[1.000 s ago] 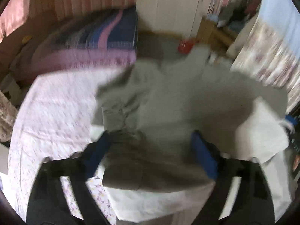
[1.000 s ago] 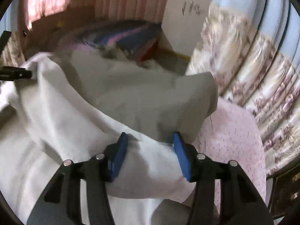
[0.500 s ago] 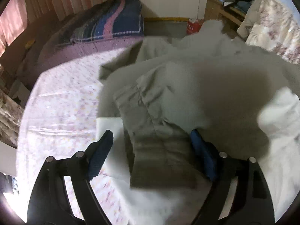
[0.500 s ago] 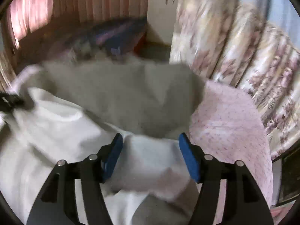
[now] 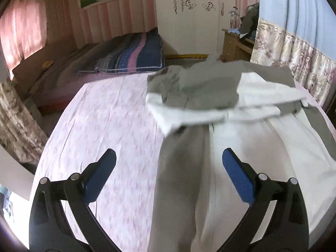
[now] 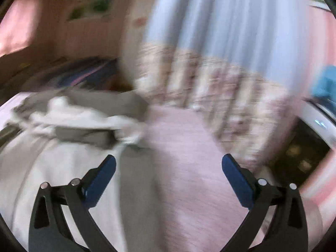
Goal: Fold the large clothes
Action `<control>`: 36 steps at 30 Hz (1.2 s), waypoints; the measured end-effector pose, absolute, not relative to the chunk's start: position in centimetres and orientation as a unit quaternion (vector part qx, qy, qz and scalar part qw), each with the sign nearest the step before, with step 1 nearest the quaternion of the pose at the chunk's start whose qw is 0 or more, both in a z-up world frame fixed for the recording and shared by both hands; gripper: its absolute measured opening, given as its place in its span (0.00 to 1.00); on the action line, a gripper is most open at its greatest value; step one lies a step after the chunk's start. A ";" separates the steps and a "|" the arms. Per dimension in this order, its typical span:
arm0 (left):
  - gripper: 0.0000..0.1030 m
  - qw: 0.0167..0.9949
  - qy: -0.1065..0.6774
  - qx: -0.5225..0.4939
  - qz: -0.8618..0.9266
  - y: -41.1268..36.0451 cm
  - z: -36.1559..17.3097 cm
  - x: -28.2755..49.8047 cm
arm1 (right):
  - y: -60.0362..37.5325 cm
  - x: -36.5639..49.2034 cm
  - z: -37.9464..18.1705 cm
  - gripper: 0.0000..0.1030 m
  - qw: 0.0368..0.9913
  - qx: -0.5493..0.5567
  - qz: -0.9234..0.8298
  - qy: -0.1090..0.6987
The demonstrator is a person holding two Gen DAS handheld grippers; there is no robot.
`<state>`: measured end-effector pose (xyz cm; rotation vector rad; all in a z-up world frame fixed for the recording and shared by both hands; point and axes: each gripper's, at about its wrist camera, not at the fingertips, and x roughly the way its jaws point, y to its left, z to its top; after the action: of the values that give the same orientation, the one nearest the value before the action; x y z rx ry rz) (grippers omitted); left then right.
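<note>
In the left wrist view, the left gripper has its jaws spread wide and opening further, with nothing pinched; the blue pads stand apart above the bed, which is covered by a pink flowered sheet. The grey and white garment lies on the bed ahead and to the right, its upper part folded back into a crumpled band across the lower part, which runs down between and beneath the jaws. Beyond it are a striped blanket, a white wardrobe and a flowered curtain.

The right wrist view is heavily blurred. The right gripper likewise has its jaws spread and opening, holding nothing. The garment lies to the left on the pink bed, its white part reaching under the left jaw. The curtain hangs behind.
</note>
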<state>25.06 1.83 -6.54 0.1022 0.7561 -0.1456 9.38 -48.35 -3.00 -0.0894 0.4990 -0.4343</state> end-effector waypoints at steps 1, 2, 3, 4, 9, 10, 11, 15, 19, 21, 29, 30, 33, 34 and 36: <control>0.97 0.928 0.364 0.040 -0.072 2.3 -6.9 23.6 | -49.0 8.3 -3.2 0.98 0.945 -0.023 -0.215 0.245; 0.97 0.930 0.361 0.033 -0.070 2.7 -7.2 22.4 | -49.8 7.6 -3.6 0.98 0.945 -0.002 -0.193 0.266; 0.97 0.930 0.359 0.029 -0.067 3.0 -7.5 21.2 | -50.3 7.2 -4.0 0.98 0.942 0.011 -0.187 0.279; 0.97 0.929 0.364 0.029 -0.063 3.2 -7.8 20.1 | -50.8 6.3 -4.4 0.98 0.938 0.025 -0.189 0.291; 0.97 0.921 0.387 0.022 -0.040 4.5 -8.3 17.2 | -51.9 2.4 -6.3 0.98 0.929 0.092 -0.161 0.320; 0.97 0.920 0.390 0.017 -0.026 5.0 -8.4 16.6 | -51.6 1.7 -6.7 0.98 0.929 0.098 -0.157 0.322; 0.97 0.920 0.391 0.013 -0.016 5.4 -8.3 16.2 | -51.4 1.2 -7.2 0.98 0.927 0.101 -0.154 0.326; 0.97 0.919 0.394 0.006 0.009 6.3 -8.3 14.3 | -49.8 -1.2 -8.3 0.98 0.926 0.102 -0.154 0.328; 0.97 0.917 0.400 0.017 0.000 6.2 -8.6 12.1 | -48.1 -2.7 -8.8 0.97 0.927 0.084 -0.160 0.329; 0.97 0.913 0.406 0.031 0.000 6.2 -9.1 11.3 | -47.6 -3.6 -9.1 0.86 0.925 0.085 -0.152 0.339; 0.75 0.879 0.471 0.005 -0.071 5.8 -11.8 9.2 | -46.9 -5.8 -11.2 0.60 0.893 0.107 -0.127 0.418; 0.60 0.876 0.475 0.007 -0.077 5.4 -12.0 9.1 | -46.6 -5.8 -11.3 0.51 0.893 0.103 -0.126 0.420; 0.15 0.877 0.472 0.044 -0.080 4.0 -11.9 8.4 | -46.2 -5.8 -11.3 0.15 0.889 0.097 -0.124 0.429; 0.11 0.879 0.466 0.058 -0.082 3.7 -11.4 8.0 | -46.2 -5.9 -10.8 0.09 0.893 0.101 -0.116 0.423; 0.01 0.885 0.452 0.059 -0.094 3.6 -10.1 7.4 | -45.8 -6.7 -9.3 0.05 0.909 0.098 -0.111 0.388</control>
<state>7.38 3.58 -10.13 0.1232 0.9394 -0.1954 -6.67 -45.75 -9.26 0.2028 0.8011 -0.2296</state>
